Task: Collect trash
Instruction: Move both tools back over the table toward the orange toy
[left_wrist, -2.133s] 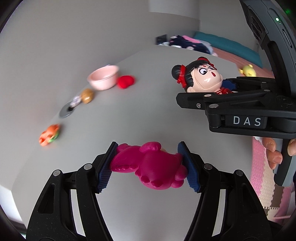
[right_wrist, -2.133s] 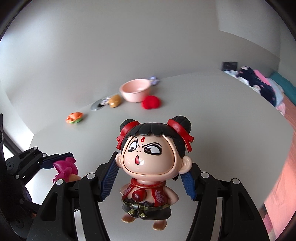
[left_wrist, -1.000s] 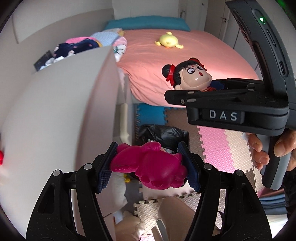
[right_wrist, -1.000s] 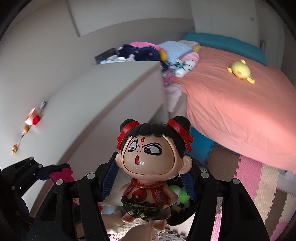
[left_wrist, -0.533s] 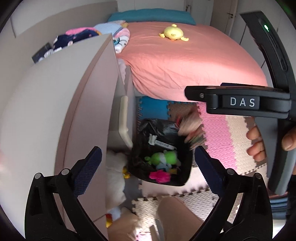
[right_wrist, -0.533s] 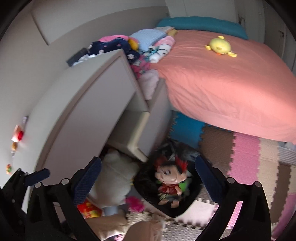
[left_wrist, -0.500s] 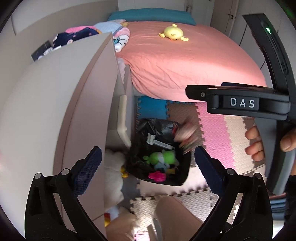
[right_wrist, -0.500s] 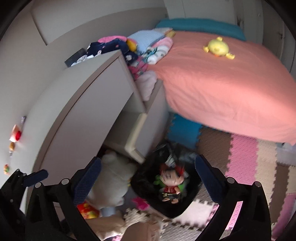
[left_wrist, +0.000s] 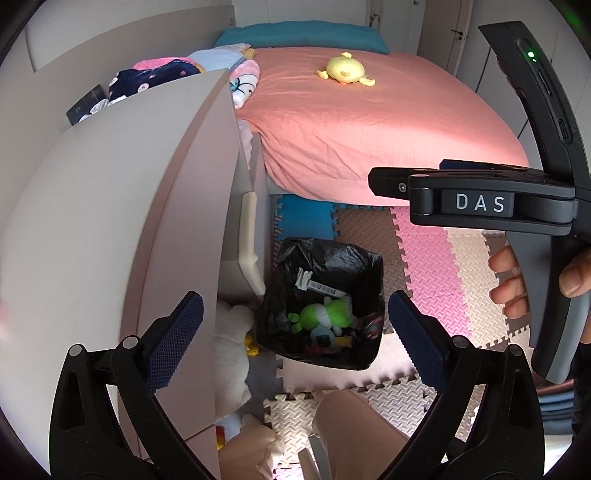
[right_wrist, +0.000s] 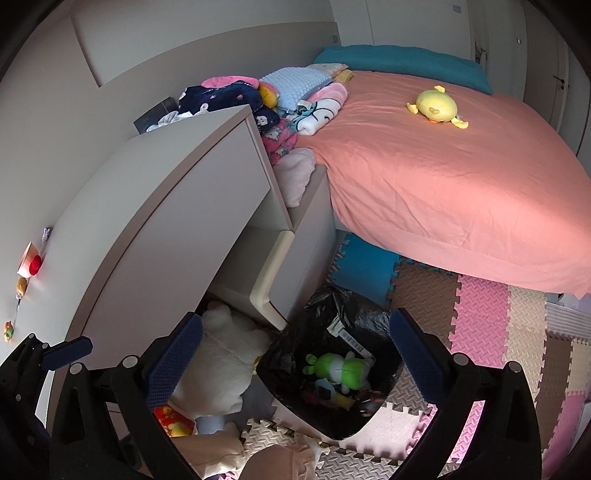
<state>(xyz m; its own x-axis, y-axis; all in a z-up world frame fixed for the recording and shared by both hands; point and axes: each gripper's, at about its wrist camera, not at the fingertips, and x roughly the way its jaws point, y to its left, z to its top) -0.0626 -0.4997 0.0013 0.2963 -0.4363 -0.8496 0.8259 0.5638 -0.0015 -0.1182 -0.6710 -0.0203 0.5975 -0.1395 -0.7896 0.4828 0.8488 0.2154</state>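
Both toys you carried have dropped into the black-lined bin (left_wrist: 325, 306), so your left claw (left_wrist: 295, 332) and right claw (right_wrist: 295, 354) hang spread and empty above it, positioned over its mouth for the release.

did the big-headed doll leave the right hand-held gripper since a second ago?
Yes. The right hand-held gripper is open and empty above the black-lined bin beside the bed; the doll went down into it.
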